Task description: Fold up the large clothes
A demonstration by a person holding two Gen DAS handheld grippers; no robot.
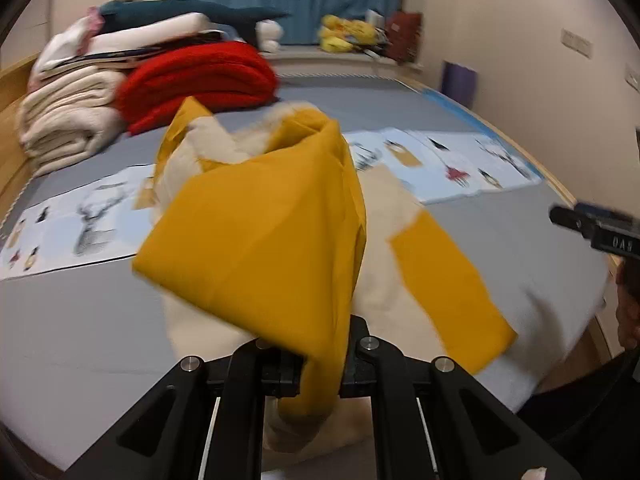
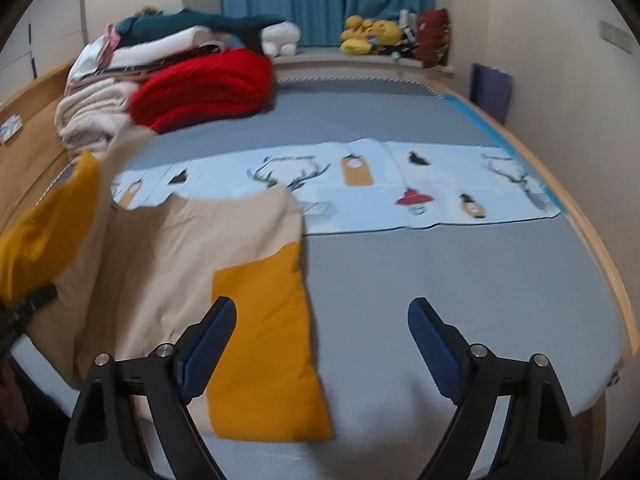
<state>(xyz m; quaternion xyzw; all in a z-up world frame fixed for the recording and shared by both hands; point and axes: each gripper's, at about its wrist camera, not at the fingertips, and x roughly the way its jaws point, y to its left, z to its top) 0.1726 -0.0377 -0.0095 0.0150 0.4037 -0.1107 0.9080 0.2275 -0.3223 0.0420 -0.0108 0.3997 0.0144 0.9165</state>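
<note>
A large beige garment with mustard-yellow sleeves [image 1: 256, 236] lies on the grey bed [image 1: 80, 340]. My left gripper [image 1: 320, 360] is shut on a yellow sleeve and holds it lifted above the garment's body. In the right wrist view the garment [image 2: 160, 256] lies flat at the left with one yellow sleeve [image 2: 264, 340] stretched toward me. My right gripper [image 2: 320, 336] is open and empty above the bed's near edge, its left finger [image 2: 212, 332] over the sleeve. It also shows at the right edge of the left wrist view [image 1: 596, 228].
A stack of folded cream, white and red blankets [image 2: 200, 84] sits at the bed's far left. A light blue printed cloth strip [image 2: 400, 188] crosses the bed. Yellow plush toys [image 2: 368, 36] rest on the window ledge under a blue curtain. A wooden bed frame [image 2: 600, 248] edges the right.
</note>
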